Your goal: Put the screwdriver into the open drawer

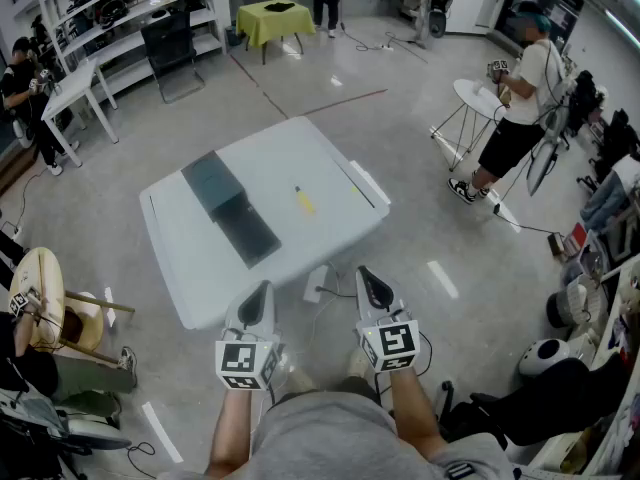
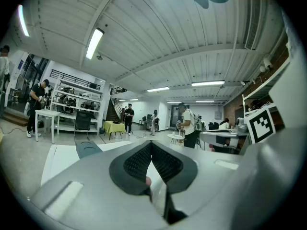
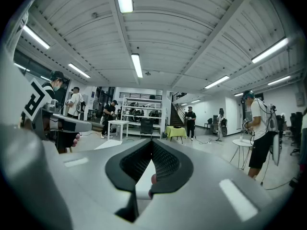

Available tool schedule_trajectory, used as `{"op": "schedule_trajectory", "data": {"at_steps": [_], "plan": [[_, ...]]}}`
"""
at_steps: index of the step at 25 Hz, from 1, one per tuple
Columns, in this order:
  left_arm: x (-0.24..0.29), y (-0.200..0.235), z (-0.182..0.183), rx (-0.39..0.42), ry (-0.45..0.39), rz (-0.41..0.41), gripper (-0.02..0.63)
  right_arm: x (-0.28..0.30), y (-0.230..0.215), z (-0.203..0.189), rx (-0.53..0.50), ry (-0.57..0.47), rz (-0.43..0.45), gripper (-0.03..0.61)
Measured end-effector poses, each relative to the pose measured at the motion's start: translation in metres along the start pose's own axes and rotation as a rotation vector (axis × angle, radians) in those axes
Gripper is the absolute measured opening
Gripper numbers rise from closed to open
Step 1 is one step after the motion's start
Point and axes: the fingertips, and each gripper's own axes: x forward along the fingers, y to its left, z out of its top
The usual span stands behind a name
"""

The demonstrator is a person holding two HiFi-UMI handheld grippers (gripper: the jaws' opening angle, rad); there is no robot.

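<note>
With your left gripper (image 1: 258, 303) and right gripper (image 1: 374, 286) both shut and empty short of the table (image 1: 200, 288), the yellow screwdriver (image 1: 305, 201) lay ahead about midway between them, long axis pointing roughly away from you, just right of the open drawer (image 1: 250, 233).

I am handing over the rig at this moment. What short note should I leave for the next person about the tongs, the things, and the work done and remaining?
Left tongs: shut, empty, by the near edge of the table.
Right tongs: shut, empty, beside the left ones.
Screwdriver: yellow, lying on the table, right of the drawer and apart from it, untouched.
Drawer: already pulled open from the dark cabinet.
Done: nothing beyond the open drawer.
Left: open one pair of tongs, pick up the screwdriver, place it in the drawer.
</note>
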Motion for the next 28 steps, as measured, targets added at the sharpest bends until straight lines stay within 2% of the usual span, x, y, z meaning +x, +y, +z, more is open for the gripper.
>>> {"op": "schedule_trajectory", "data": {"at_steps": [17,24,28], "plan": [[0.013,0.003,0.013,0.018,-0.024,-0.019,0.012,0.017,0.000,0.006,0.012,0.005,0.006,0.004],[0.040,0.022,0.014,0.006,-0.026,0.036,0.012,0.060,-0.010,0.010,-0.008,-0.002,0.048,0.003],[0.073,0.034,0.017,0.005,-0.031,0.065,0.012,0.097,-0.027,0.011,-0.014,-0.002,0.077,0.003]]}}
